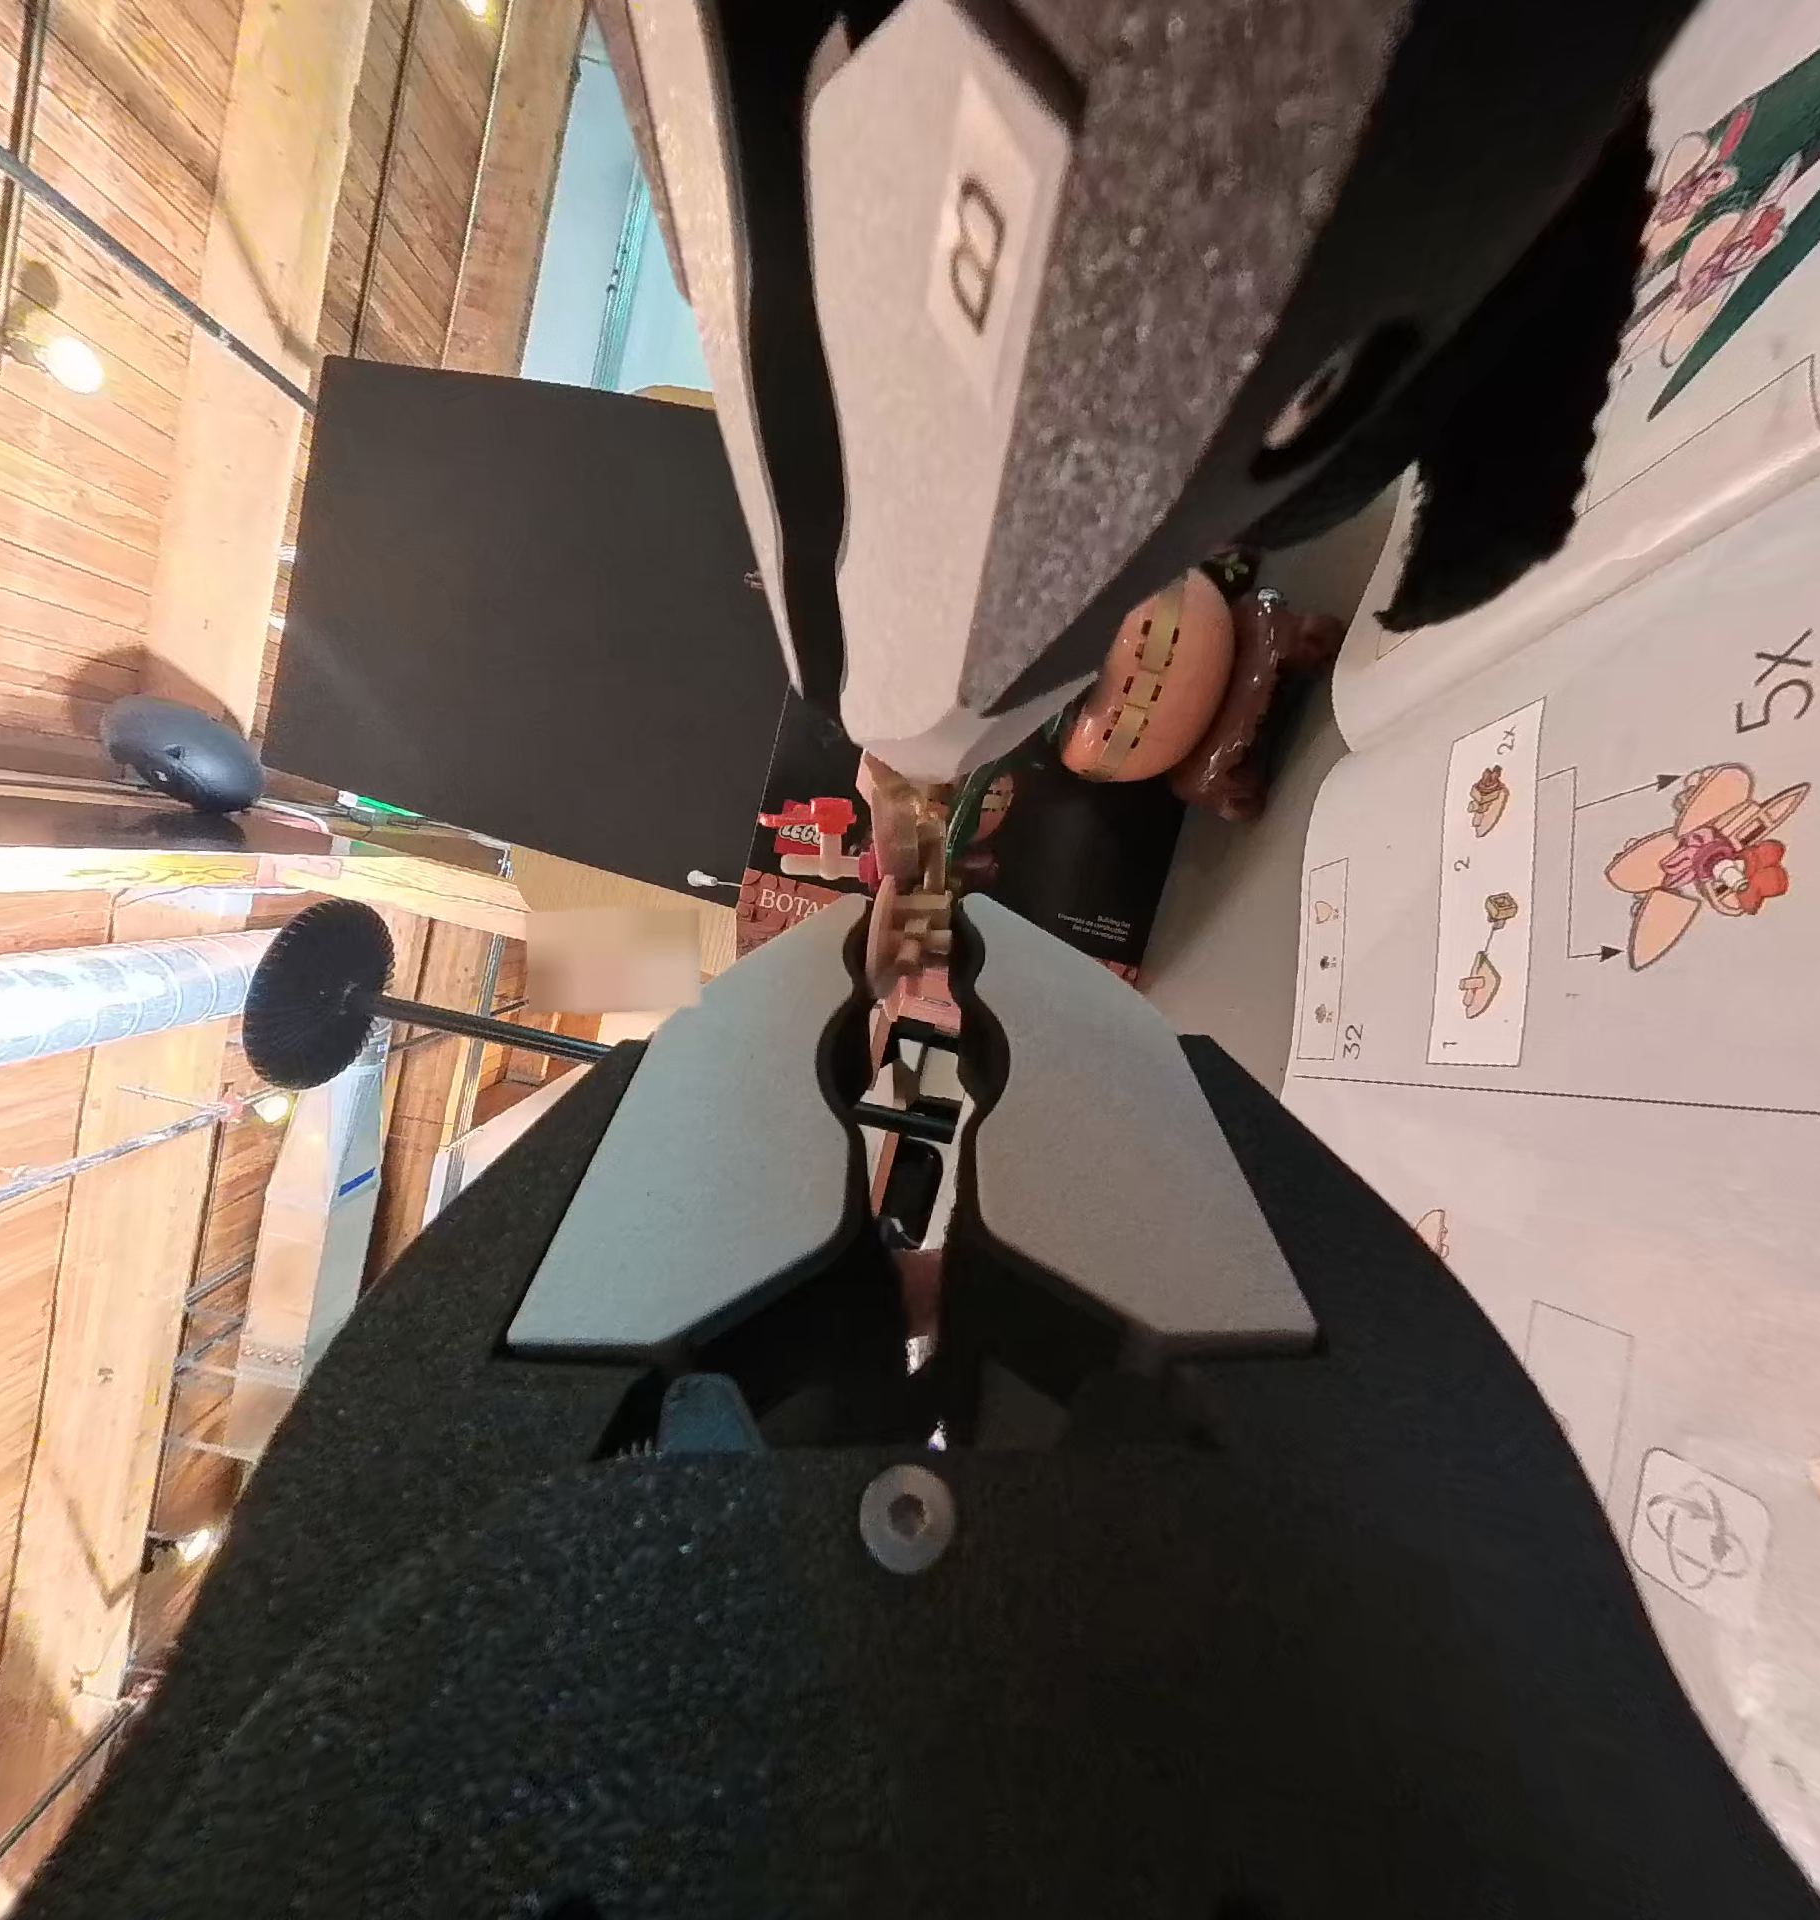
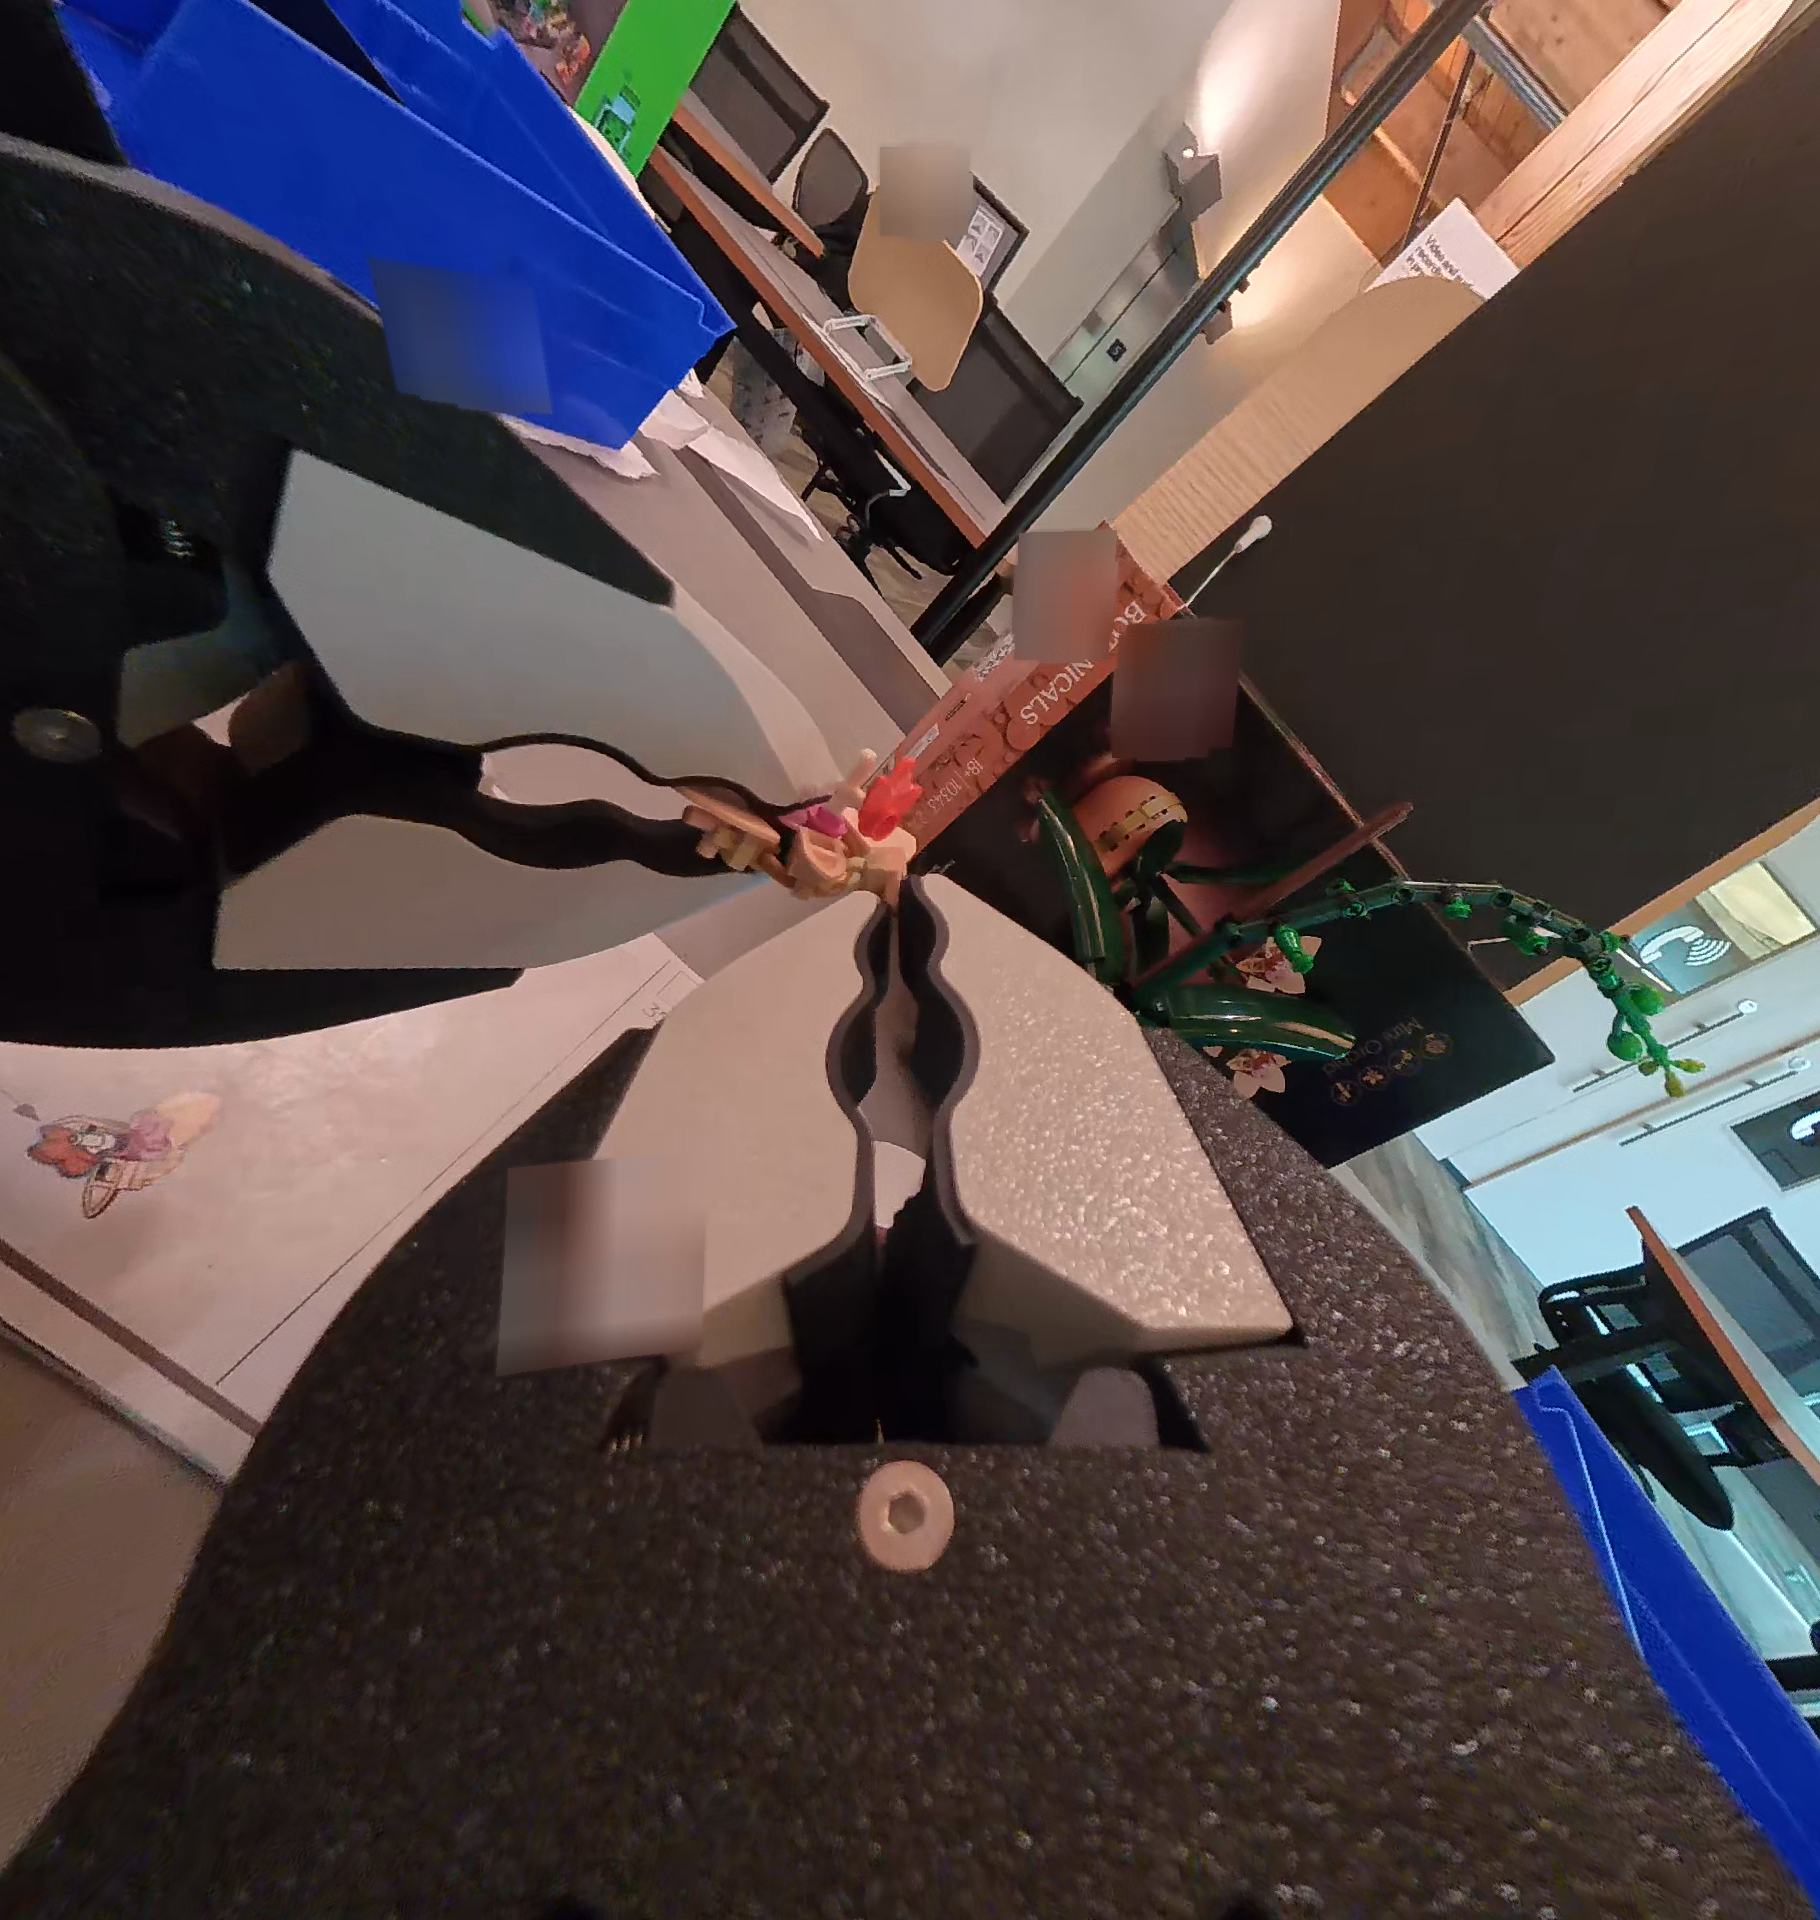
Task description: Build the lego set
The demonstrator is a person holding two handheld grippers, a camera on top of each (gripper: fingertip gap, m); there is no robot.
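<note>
The left gripper (image 1: 911, 925) pinches the small tan flower (image 1: 911, 883) at its tips, jaws narrow. The right gripper (image 2: 898, 894) meets it tip to tip, nearly at right angles, jaws almost together; whether it grips a petal I cannot tell. Beyond lie the booklet (image 1: 1612, 1195) and the box (image 2: 1405, 1039).
</note>
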